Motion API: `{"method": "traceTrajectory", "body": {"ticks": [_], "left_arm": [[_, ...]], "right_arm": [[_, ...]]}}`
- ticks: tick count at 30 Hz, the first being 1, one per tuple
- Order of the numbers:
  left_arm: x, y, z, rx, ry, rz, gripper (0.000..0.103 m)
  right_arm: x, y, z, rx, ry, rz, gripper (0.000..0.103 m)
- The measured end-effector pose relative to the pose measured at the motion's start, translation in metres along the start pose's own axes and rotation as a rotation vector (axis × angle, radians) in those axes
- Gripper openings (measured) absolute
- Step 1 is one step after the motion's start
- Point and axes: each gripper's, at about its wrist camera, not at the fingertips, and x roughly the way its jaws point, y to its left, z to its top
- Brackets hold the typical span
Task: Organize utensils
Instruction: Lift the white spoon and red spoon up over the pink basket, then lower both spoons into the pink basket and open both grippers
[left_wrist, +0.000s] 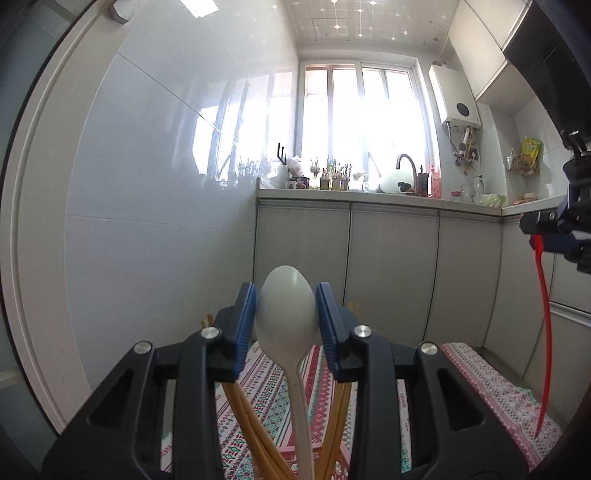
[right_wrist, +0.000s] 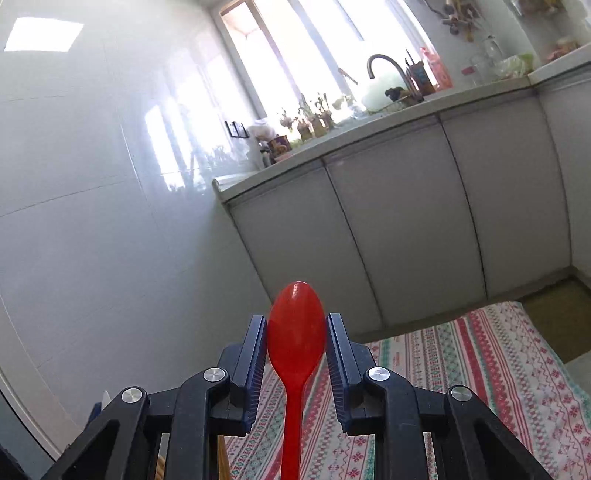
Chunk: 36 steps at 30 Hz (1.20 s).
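Note:
My left gripper (left_wrist: 286, 306) is shut on the bowl of a white plastic spoon (left_wrist: 287, 314), whose handle hangs down toward the camera. Several yellow wooden chopsticks (left_wrist: 255, 428) stand below it, behind the fingers. My right gripper (right_wrist: 296, 332) is shut on the bowl of a red plastic spoon (right_wrist: 296, 328), handle pointing down. The right gripper (left_wrist: 554, 229) also shows at the right edge of the left wrist view, with the red spoon's handle (left_wrist: 546, 332) hanging from it. Both are held up above the patterned tablecloth (right_wrist: 480, 369).
A white tiled wall (left_wrist: 147, 221) is on the left. Grey kitchen cabinets (left_wrist: 388, 266) with a counter, a sink tap (left_wrist: 406, 162) and small jars stand ahead under a bright window. The tablecloth (left_wrist: 498, 391) covers a table below.

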Motion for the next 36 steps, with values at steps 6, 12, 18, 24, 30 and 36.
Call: {"method": "traceTrajectory", "body": {"ticks": [6, 12, 18, 24, 30, 36], "left_arm": [[0.0, -0.008, -0.007, 0.069, -0.004, 0.024, 0.036], [-0.019, 0.016, 0.045, -0.033, 0.017, -0.006, 0.062], [-0.022, 0.069, 0.084, -0.258, 0.131, 0.02, 0.071], [-0.022, 0.101, 0.092, -0.406, 0.284, 0.011, 0.072], [-0.019, 0.112, 0.081, -0.464, 0.354, 0.011, 0.073], [-0.016, 0.119, 0.068, -0.489, 0.395, 0.042, 0.073]], "right_arm": [[-0.004, -0.003, -0.002, 0.001, 0.009, 0.004, 0.028], [0.005, 0.0, -0.009, -0.024, 0.059, 0.018, 0.029], [0.016, 0.012, -0.023, -0.026, 0.064, 0.023, 0.029], [0.029, 0.045, -0.042, -0.05, 0.037, 0.049, 0.029], [0.047, 0.083, -0.069, -0.115, 0.001, 0.056, 0.028], [0.067, 0.105, -0.092, -0.195, -0.056, -0.019, 0.028]]}}
